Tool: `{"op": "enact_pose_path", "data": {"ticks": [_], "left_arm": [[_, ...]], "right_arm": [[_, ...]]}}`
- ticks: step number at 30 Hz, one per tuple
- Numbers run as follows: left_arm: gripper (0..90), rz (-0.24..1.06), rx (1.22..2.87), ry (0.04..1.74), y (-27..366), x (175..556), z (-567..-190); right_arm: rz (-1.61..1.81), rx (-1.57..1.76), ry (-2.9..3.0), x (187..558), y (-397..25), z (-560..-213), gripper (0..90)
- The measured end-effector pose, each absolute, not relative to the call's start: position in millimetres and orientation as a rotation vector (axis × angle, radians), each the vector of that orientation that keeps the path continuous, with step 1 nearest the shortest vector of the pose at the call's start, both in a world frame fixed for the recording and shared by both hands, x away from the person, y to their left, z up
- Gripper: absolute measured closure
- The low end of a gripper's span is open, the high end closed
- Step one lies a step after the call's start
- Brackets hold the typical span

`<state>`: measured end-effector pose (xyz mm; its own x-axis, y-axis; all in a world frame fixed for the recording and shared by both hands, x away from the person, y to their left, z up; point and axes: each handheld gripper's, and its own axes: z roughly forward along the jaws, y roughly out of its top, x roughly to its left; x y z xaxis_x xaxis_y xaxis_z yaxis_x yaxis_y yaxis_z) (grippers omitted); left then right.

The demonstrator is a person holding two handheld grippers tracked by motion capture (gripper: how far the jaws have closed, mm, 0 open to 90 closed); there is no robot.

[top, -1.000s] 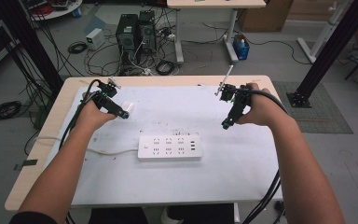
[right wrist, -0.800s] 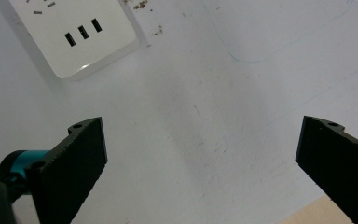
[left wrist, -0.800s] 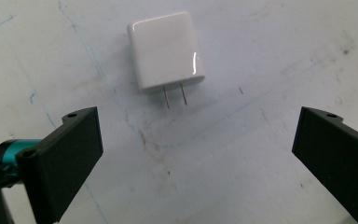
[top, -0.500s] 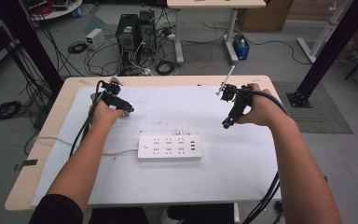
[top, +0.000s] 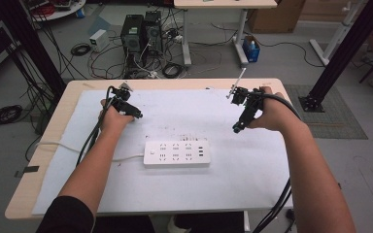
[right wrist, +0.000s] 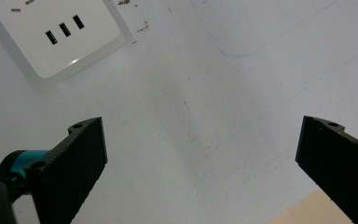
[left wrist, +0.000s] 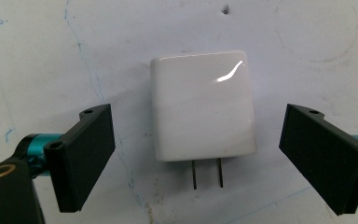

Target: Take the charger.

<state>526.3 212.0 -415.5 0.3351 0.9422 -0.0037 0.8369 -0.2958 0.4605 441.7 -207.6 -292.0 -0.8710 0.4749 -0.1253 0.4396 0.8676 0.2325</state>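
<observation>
Charger plug (left wrist: 201, 106), a glossy white block with two metal prongs, lies flat on the white mat (top: 184, 111) that covers the desk (top: 58, 116). In the left gripper view it sits between the two black jaws of the left tongs (left wrist: 219, 154), which stand spread wide on either side of it with a clear gap at each flank, touching nothing; the prongs point back toward the camera. Taking the white power strip (top: 176, 153) as landmark, the left tongs (top: 137, 116) hover beyond its left end, toward the far side of the desk, so the plug lies there too, though in the high view it is hidden under the tool.

The right tongs (right wrist: 200, 158) are likewise released, jaws far apart over bare mat, holding nothing. They (top: 237, 128) hang beyond the power strip's right end and a little farther from the person. In the right gripper view the power strip's corner (right wrist: 56, 32) with its three USB slots shows at the upper left, well apart from the jaws, and a bit of the wooden desk edge (right wrist: 307, 210) shows at the lower right.

The power strip's cord (top: 73, 148) runs off from its left end, passing under the person's left forearm (top: 94, 165).
</observation>
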Motion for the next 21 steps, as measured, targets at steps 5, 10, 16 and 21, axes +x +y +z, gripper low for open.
{"op": "enact_pose_path", "data": {"ticks": [5,10,16,21], "left_arm": [[14.4,0.371,2.208,1.573,211.3,527.9,-416.9],[19.6,0.365,2.22,1.574,212.3,528.8,-417.0],[23.9,0.357,2.23,1.583,211.0,529.8,-418.6],[30.3,0.367,2.257,1.572,209.1,530.1,-419.4]], "right_arm": [[0.297,0.711,2.857,441.8,-208.3,-291.9,1.3],[0.294,0.72,2.851,442.6,-207.6,-291.8,1.3],[0.299,0.719,2.849,443.8,-206.6,-292.5,1.3],[0.275,0.726,2.842,444.7,-207.6,-294.0,1.3]]}}
